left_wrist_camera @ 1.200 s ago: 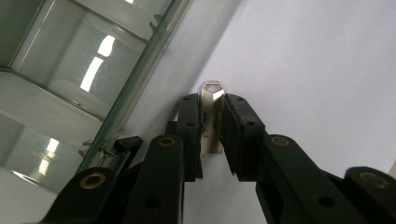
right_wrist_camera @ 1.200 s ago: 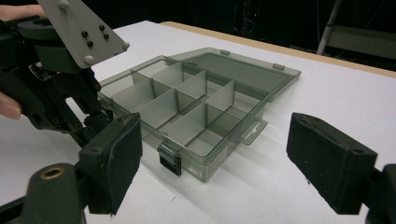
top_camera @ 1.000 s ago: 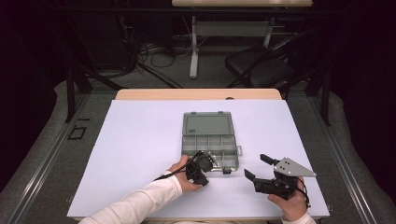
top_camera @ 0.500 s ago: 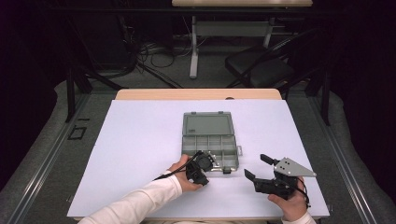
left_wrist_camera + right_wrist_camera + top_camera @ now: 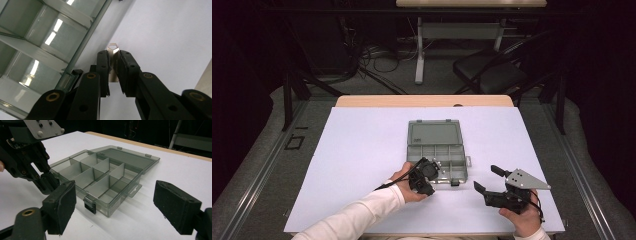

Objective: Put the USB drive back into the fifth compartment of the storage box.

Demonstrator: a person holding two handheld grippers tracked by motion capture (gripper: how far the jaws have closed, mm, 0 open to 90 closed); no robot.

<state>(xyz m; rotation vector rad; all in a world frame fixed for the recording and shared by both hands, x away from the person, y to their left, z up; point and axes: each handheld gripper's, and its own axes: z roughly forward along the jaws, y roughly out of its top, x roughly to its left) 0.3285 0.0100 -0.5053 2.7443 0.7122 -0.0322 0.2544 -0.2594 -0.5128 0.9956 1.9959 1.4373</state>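
A smoky clear organizer box (image 5: 463,165) lies open on the white table, its lid (image 5: 434,132) folded back and its compartments empty. My left gripper (image 5: 424,178) hovers at the box's front left corner, jaws pointing down. It is shut on a small silver metal piece (image 5: 113,49) whose angled tip pokes out past the fingertips, just beside the box wall (image 5: 82,47). Right of the box, my right gripper (image 5: 485,178) rests open above the table with nothing between its pads (image 5: 61,203). From the right gripper view, the box (image 5: 117,207) and the left gripper (image 5: 47,183) lie ahead.
The white table top (image 5: 362,150) spreads wide to the left and behind the box. A wooden edge (image 5: 422,101) runs along the back. Beyond it stand a chair (image 5: 492,72) and cables on the floor. A black latch (image 5: 90,207) sits on the box's front wall.
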